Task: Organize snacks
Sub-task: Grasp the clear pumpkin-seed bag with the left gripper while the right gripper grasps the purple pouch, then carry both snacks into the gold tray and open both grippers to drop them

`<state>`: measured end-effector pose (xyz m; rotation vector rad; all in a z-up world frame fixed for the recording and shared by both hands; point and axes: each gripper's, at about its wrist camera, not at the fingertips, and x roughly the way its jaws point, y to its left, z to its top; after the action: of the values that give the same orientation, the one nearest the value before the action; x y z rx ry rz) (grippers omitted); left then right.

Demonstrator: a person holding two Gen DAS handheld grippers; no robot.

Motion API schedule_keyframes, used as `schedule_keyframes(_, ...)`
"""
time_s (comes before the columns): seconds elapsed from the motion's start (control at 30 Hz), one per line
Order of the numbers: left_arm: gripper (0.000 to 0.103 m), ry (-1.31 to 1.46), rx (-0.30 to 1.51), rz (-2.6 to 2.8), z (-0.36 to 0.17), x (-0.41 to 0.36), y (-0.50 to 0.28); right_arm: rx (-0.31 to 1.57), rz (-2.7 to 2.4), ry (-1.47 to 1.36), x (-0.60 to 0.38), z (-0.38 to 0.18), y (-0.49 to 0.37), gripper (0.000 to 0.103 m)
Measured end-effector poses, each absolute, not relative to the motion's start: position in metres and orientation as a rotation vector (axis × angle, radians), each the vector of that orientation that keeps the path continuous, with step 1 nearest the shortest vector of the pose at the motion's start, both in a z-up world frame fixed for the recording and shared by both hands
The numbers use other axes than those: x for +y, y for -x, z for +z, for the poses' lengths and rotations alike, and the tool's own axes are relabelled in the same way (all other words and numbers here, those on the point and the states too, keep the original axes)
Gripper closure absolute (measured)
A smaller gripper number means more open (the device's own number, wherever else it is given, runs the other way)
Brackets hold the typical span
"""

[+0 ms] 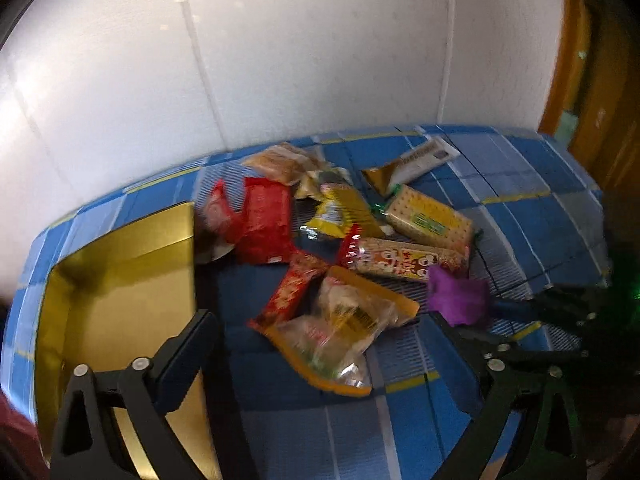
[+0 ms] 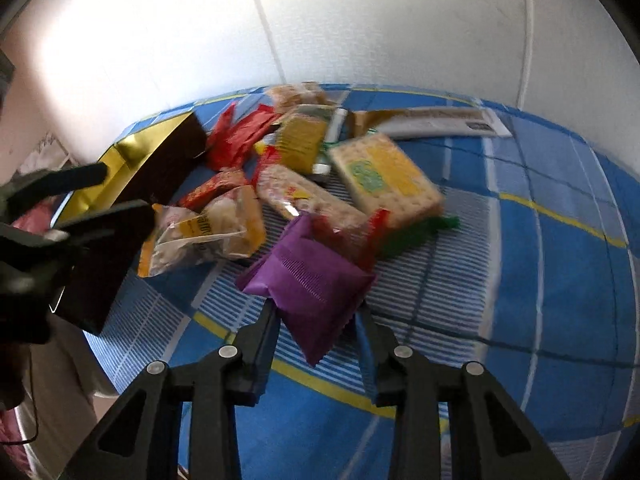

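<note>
Right gripper clenched on small purple foil packet, lifted just right of the snack pile. Left gripper spread, empty, beside open gold-lined rectangular box, left of pile. Carry packet over pile, lower inside box before releasing.

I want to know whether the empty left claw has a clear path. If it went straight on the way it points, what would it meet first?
Probably the clear orange-edged snack bag, which lies right between the open left claw's fingers. Depth is uncertain, so it might pass above.
</note>
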<state>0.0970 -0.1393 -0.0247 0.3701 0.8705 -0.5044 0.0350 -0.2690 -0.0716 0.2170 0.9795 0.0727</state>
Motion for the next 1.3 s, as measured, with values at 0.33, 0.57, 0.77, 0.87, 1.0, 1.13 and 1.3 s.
schedule_keyframes(0.33,0.029,-0.546,0.936,-0.609,-0.071,-0.175,-0.107,0.962,0.000,-0.344,-0.304,-0.074,-0.025,0.069)
schedule_keyframes(0.57,0.060,-0.504,0.955,-0.601,-0.078,-0.173,-0.103,0.958,-0.020,-0.311,-0.300,-0.073,-0.026,0.069)
schedule_keyframes(0.77,0.065,-0.374,0.976,-0.629,-0.069,-0.158,-0.102,0.953,-0.025,-0.308,-0.300,-0.073,-0.025,0.070)
schedule_keyframes(0.87,0.065,-0.330,0.967,-0.648,-0.061,-0.151,-0.097,0.951,-0.025,-0.305,-0.300,-0.073,-0.026,0.070)
schedule_keyframes(1.0,0.065,-0.293,0.949,-0.676,-0.051,-0.143,-0.090,0.950,-0.026,-0.294,-0.298,-0.074,-0.026,0.071)
schedule_keyframes(1.13,0.065,-0.254,0.945,-0.690,-0.040,-0.131,-0.088,0.947,-0.022,-0.292,-0.297,-0.074,-0.026,0.071)
schedule_keyframes(1.3,0.065,-0.192,0.927,-0.655,-0.022,-0.103,-0.094,0.942,-0.004,-0.288,-0.293,-0.073,-0.025,0.078)
